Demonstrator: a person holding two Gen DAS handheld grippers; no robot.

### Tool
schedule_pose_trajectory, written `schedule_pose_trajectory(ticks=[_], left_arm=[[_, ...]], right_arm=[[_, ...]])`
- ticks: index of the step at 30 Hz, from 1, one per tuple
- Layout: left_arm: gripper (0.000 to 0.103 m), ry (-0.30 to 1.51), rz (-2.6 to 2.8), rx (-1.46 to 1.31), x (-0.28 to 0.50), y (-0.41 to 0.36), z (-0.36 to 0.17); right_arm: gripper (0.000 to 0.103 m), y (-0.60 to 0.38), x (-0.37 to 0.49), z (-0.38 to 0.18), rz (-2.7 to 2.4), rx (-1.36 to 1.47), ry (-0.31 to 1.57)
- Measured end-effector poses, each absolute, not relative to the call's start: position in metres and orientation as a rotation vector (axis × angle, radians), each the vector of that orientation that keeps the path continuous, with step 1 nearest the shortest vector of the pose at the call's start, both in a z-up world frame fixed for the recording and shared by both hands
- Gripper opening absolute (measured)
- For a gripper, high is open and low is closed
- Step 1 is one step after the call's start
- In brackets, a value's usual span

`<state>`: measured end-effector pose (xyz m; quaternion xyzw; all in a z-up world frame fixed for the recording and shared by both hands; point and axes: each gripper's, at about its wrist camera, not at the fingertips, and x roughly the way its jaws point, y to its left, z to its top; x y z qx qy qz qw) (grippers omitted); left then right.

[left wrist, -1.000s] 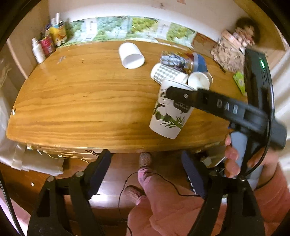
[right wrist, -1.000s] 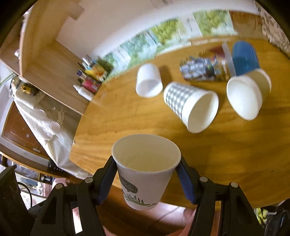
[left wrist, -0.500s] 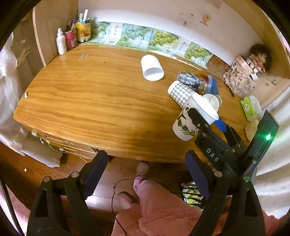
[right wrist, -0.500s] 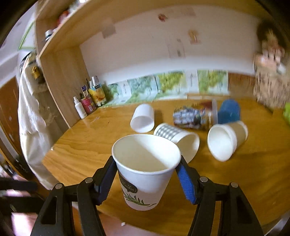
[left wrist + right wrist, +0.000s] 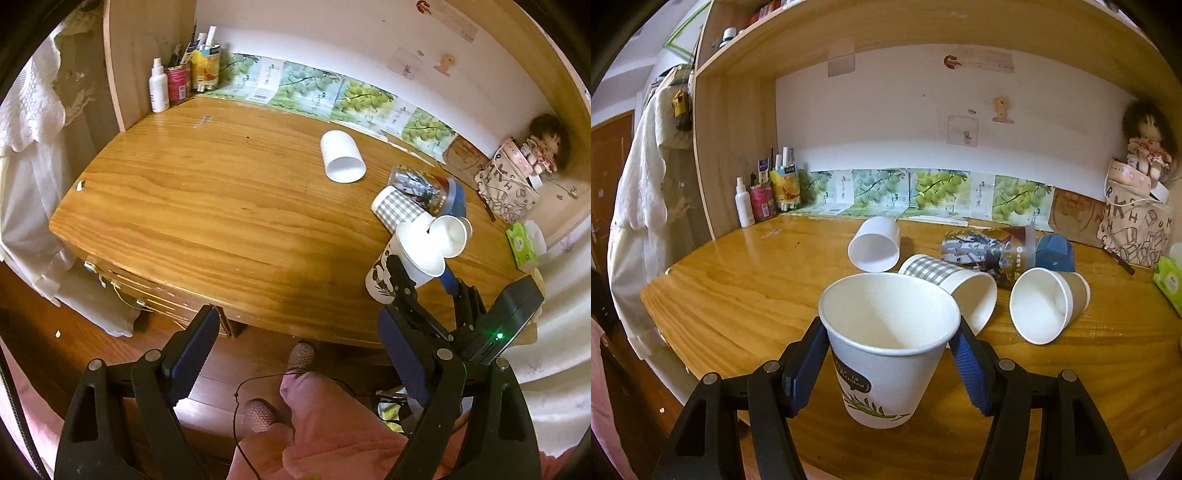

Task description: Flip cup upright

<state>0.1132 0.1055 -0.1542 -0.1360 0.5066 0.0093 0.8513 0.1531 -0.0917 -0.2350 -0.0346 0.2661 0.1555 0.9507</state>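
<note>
My right gripper (image 5: 890, 365) is shut on a white paper cup with a panda and bamboo print (image 5: 886, 350). The cup is upright, mouth up, over the near right part of the wooden table (image 5: 738, 280); I cannot tell whether its base touches the wood. In the left wrist view the same cup (image 5: 402, 266) and the right gripper (image 5: 424, 284) show at the right. My left gripper (image 5: 295, 354) is open and empty, off the table's front edge above the floor.
Several cups lie on their sides: a white one (image 5: 874, 243), a grey checked one (image 5: 949, 284), a tan one (image 5: 1047, 302), a clear printed tumbler (image 5: 990, 251) with a blue lid. Bottles (image 5: 761, 199) stand back left. A bag and doll (image 5: 1137, 221) sit at right.
The right gripper has tilted the panda cup from leaning to upright and lowered it toward the table. The left gripper has drawn back and up, away from the table.
</note>
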Motion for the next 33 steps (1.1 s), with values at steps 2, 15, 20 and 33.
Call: schedule_pose_trajectory(ticks=[2, 15, 20, 33], left_arm=[[0.089, 1.065, 0.027, -0.286, 0.113, 0.107, -0.154], [0.089, 1.02, 0.018, -0.263, 0.115, 0.107, -0.145], [0.089, 1.008, 0.003, -0.249, 0.117, 0.109, -0.142], [0.089, 0.946, -0.052, -0.161, 0.141, 0.104, -0.127]], right_arm=[[0.067, -0.09, 0.152, -0.238, 0.314, -0.077, 0.533], [0.07, -0.081, 0.153, -0.239, 0.329, -0.121, 0.537], [0.08, -0.078, 0.148, -0.236, 0.337, -0.126, 0.541], [0.081, -0.089, 0.131, -0.208, 0.285, -0.117, 0.599]])
